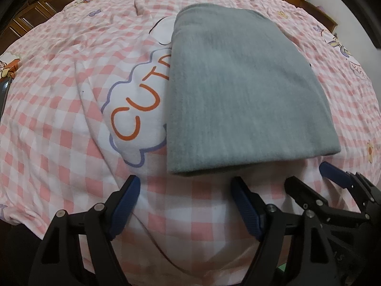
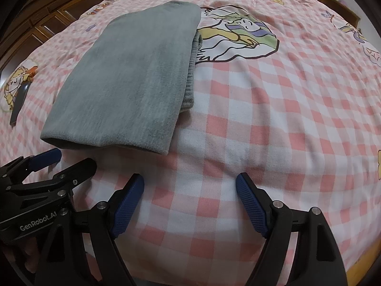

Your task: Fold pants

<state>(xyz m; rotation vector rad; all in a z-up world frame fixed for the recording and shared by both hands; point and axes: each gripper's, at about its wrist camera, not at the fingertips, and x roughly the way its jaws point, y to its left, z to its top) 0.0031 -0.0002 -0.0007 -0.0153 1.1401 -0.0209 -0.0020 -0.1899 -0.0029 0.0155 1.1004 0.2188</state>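
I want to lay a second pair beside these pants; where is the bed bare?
Right of the folded grey pants, the checked bedspread lies bare toward the cartoon print. Left of them it is bare up to a dark flat object. The near edge is crowded by both open grippers.

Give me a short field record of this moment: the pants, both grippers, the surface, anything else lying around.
pants: grey pants, folded into a flat stack, ribbed edge showing along one side
surface: bed with pink checked sheet, cartoon prints
left gripper: open, empty, short of the pants' near edge
right gripper: open, empty, over bare sheet beside the pants
other: dark phone on the sheet beyond the pants
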